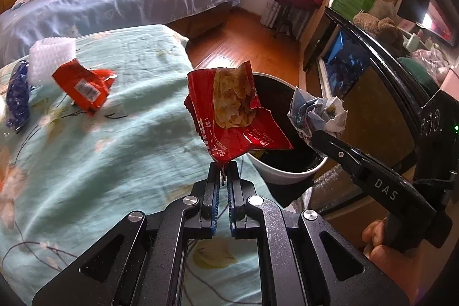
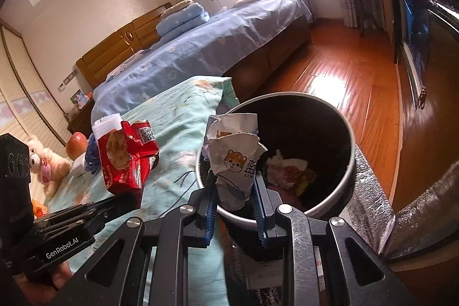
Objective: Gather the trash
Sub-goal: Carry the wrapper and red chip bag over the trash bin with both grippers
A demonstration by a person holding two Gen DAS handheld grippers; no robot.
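Left wrist view: the left gripper [image 1: 223,167] has its jaws pinched nearly together on the bottom corner of a red snack wrapper [image 1: 233,112], which stands up from the tips above the edge of the teal floral bedspread [image 1: 120,134]. The wrapper carries white Chinese characters, too creased to read, and a picture of crisps. Behind it the white trash bin [image 1: 282,172] with a black liner is partly hidden. To the right, the right gripper [image 1: 314,135] reaches in with "DAS" printed on its arm, clamped on a crumpled white-and-blue paper wad [image 1: 318,112] over the bin. On the bedspread lie an orange-red wrapper [image 1: 86,85] with a barcode label, a bubble-wrap piece [image 1: 50,59] and a blue packet [image 1: 17,96], cut off by the frame edge and blurred.

Right wrist view: the right gripper [image 2: 234,185] squeezes the paper wad [image 2: 233,159] between its blue pads; the wad shows a cartoon orange cat and partial lettering I cannot make out. It hangs over the near rim of the trash bin [image 2: 348,162], where other rubbish lies, indistinct. At left, the left gripper [image 2: 114,198], marked "GenRobot.AI", holds the red snack wrapper [image 2: 127,155], whose QR code shows.
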